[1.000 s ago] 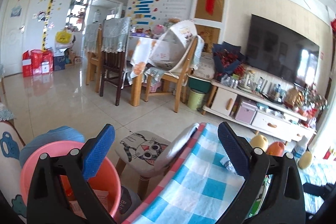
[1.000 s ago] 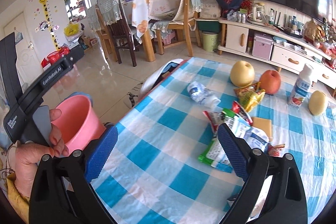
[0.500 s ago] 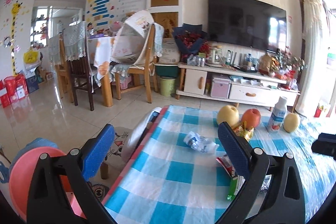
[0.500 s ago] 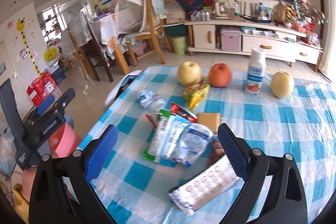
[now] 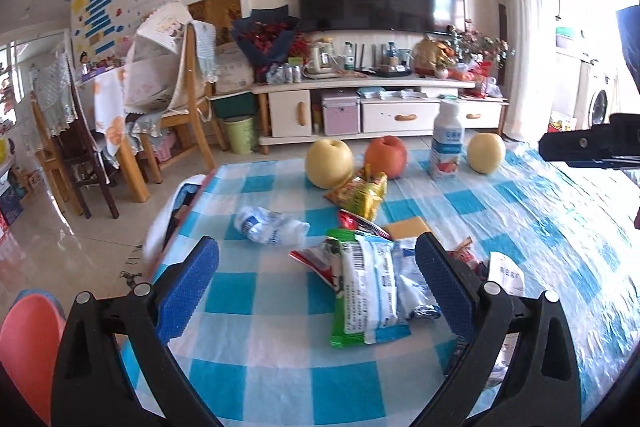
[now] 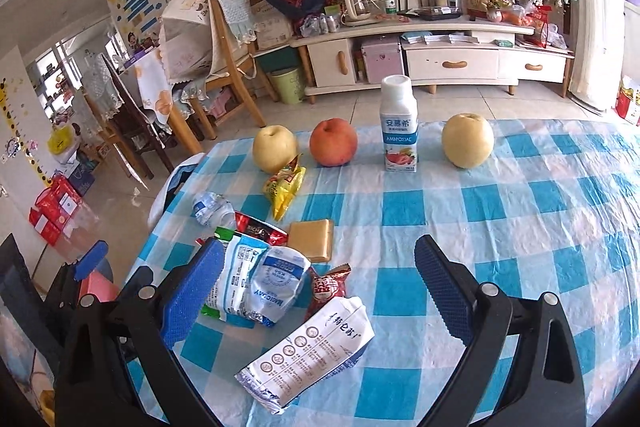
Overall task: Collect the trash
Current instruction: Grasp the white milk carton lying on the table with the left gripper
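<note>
Wrappers lie in a heap on the blue checked tablecloth (image 6: pixel 520 211). A white milk pouch (image 6: pixel 312 343) is nearest, between the fingers of my right gripper (image 6: pixel 320 291), which is open above the cloth. Behind the pouch lie blue-white bags (image 6: pixel 260 283), a red wrapper (image 6: pixel 330 285), a yellow snack bag (image 6: pixel 284 187) and a crushed bottle (image 6: pixel 212 209). My left gripper (image 5: pixel 316 291) is open over the green-edged bag (image 5: pixel 362 295), with nothing held. The pink bin (image 5: pixel 28 343) stands at the table's left edge.
At the table's far side stand two pears (image 6: pixel 275 148), an apple (image 6: pixel 333 143) and a yogurt bottle (image 6: pixel 398 125). A tan square pad (image 6: pixel 312 241) lies mid-table. A dining chair (image 6: pixel 224 39) and a TV cabinet (image 6: pixel 420 55) stand beyond on the tiled floor.
Both grippers swung right, from the pink bin and floor toward the table, and now hover over the wrapper heap. They stayed open throughout.
</note>
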`<state>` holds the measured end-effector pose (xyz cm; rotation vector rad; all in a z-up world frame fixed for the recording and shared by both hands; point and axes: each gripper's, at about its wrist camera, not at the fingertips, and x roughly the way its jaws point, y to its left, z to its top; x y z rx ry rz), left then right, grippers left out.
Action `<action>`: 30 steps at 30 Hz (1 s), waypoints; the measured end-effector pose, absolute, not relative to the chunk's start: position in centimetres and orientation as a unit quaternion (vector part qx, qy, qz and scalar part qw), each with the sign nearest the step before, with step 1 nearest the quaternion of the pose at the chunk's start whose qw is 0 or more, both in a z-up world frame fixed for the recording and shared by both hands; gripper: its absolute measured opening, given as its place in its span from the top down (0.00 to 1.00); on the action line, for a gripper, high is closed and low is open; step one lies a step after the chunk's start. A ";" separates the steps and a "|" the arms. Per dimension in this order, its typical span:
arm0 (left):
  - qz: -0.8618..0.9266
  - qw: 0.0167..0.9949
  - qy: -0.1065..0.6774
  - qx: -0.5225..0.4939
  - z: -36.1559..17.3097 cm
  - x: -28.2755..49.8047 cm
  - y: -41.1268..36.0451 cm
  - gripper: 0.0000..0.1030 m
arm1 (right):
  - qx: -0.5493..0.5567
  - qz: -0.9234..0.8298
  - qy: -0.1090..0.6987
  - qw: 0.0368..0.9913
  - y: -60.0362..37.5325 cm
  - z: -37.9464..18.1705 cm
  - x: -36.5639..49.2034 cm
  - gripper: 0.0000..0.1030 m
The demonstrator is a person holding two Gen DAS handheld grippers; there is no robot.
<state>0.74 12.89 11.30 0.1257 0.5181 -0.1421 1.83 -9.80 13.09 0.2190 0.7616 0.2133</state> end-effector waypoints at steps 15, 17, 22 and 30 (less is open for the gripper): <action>-0.262 0.878 0.336 0.217 4.7 -3.1 0.6 0.04 | 0.063 0.114 0.488 0.863 -9.2 6.7 6.6 0.08; -0.254 0.877 0.344 0.221 4.1 -2.8 0.4 0.04 | 0.057 0.123 0.502 0.854 -8.8 5.7 7.1 0.08; -0.231 0.884 0.354 0.201 4.2 -1.5 1.3 0.04 | 0.045 0.130 0.527 0.838 -8.1 3.6 8.2 0.08; -0.231 0.877 0.371 0.202 3.3 -1.0 0.8 0.29 | 0.056 0.134 0.545 0.826 -8.0 2.0 9.5 0.13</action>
